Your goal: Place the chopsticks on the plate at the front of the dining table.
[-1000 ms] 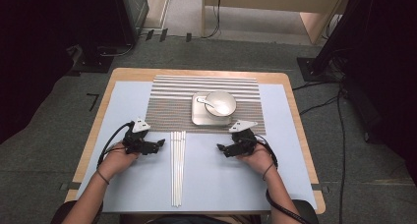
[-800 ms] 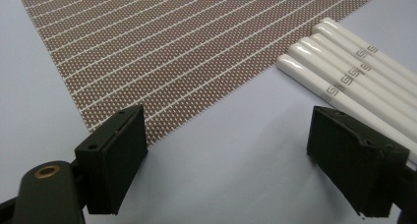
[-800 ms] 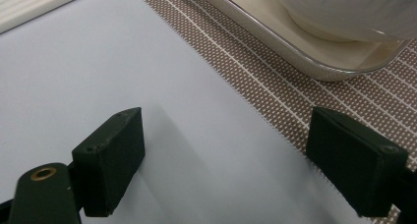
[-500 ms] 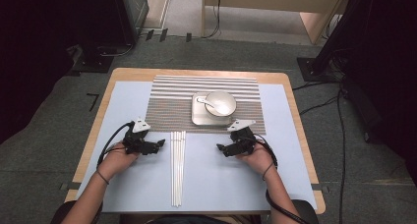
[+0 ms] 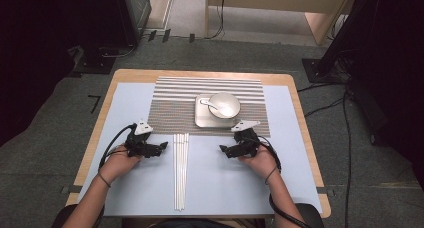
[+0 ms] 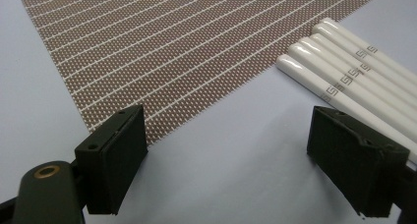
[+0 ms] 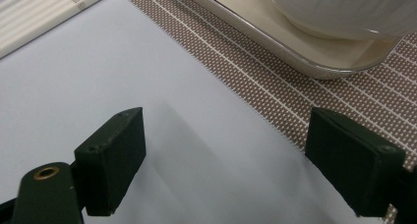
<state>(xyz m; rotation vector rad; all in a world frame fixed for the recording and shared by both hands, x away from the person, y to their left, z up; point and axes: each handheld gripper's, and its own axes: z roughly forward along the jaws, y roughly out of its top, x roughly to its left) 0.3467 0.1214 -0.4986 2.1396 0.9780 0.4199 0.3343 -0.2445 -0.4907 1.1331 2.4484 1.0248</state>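
Left gripper point(image 5: 161, 147) jaws wide, empty, resting on blue table cover point(image 5: 220, 188) just left of white chopsticks point(image 5: 180, 170). Right gripper point(image 5: 225, 149) wide, empty, near tray point(image 5: 201, 119) on striped mat point(image 5: 170, 105).

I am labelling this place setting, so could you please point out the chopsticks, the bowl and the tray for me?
chopsticks point(image 5: 180, 173): high view, middle of the white bundle.
bowl point(image 5: 224, 105): high view, inside of the white bowl.
tray point(image 5: 201, 120): high view, bare near-left corner of the tray.
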